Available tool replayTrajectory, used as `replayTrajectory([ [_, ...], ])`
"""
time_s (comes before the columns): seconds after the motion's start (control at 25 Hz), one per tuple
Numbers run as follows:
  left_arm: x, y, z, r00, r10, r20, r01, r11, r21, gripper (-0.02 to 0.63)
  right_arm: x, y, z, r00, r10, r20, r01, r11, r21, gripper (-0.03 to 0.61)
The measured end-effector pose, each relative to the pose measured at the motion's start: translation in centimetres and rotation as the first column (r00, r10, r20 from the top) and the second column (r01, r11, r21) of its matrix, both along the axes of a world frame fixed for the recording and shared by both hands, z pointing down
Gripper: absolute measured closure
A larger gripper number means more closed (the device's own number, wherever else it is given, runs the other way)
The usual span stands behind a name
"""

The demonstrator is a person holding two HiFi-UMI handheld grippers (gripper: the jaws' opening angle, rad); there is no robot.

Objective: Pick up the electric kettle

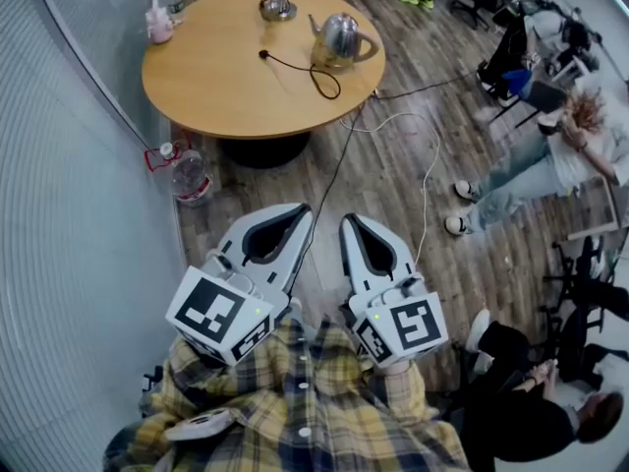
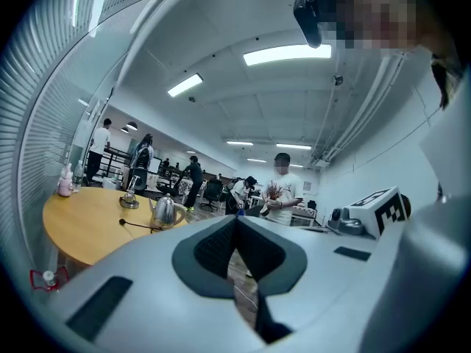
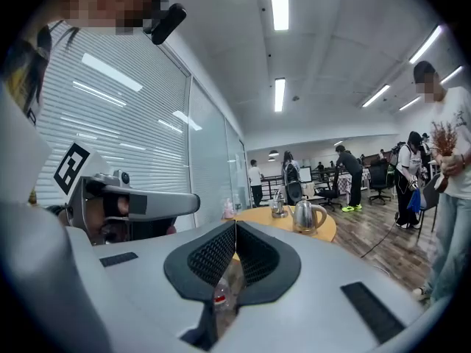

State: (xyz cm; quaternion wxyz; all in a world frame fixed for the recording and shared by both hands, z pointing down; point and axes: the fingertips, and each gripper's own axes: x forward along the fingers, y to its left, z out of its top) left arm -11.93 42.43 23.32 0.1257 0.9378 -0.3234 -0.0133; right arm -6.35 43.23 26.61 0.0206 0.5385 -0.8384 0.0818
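Observation:
The electric kettle (image 1: 339, 39), shiny steel with a curved handle, stands on the right part of a round wooden table (image 1: 226, 77). A black cable (image 1: 305, 72) lies beside it. It also shows small and far ahead in the left gripper view, kettle (image 2: 166, 212), and in the right gripper view, kettle (image 3: 305, 215). My left gripper (image 1: 306, 210) and right gripper (image 1: 350, 220) are held side by side close to my body, well short of the table. Both are shut with nothing between the jaws, as seen at left gripper (image 2: 236, 219) and right gripper (image 3: 235, 224).
A pink bottle (image 1: 158, 23), a clear bottle (image 1: 174, 1) and a metal stand (image 1: 278, 6) share the table. A water bottle (image 1: 190, 175) stands on the floor by the glass wall. White and black cables (image 1: 425, 180) cross the wood floor. People sit at the right (image 1: 550, 155).

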Motion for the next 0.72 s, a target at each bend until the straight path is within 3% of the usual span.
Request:
replayTrajectory([
  [0.44, 0.9, -0.4, 0.4, 0.999, -0.03, 0.015, 0.03, 0.999, 0.011, 0.611, 1.3, -0.4, 0.9, 1.0, -0.019, 0.001, 0.019, 1.0, -0.006, 0.546],
  [0.72, 1.4, -4.4, 0.7, 1.0, -0.019, 0.015, 0.019, 1.0, 0.007, 0.611, 1.9, -4.3, 1.3, 1.0, -0.009, -0.001, 0.009, 1.0, -0.014, 0.546],
])
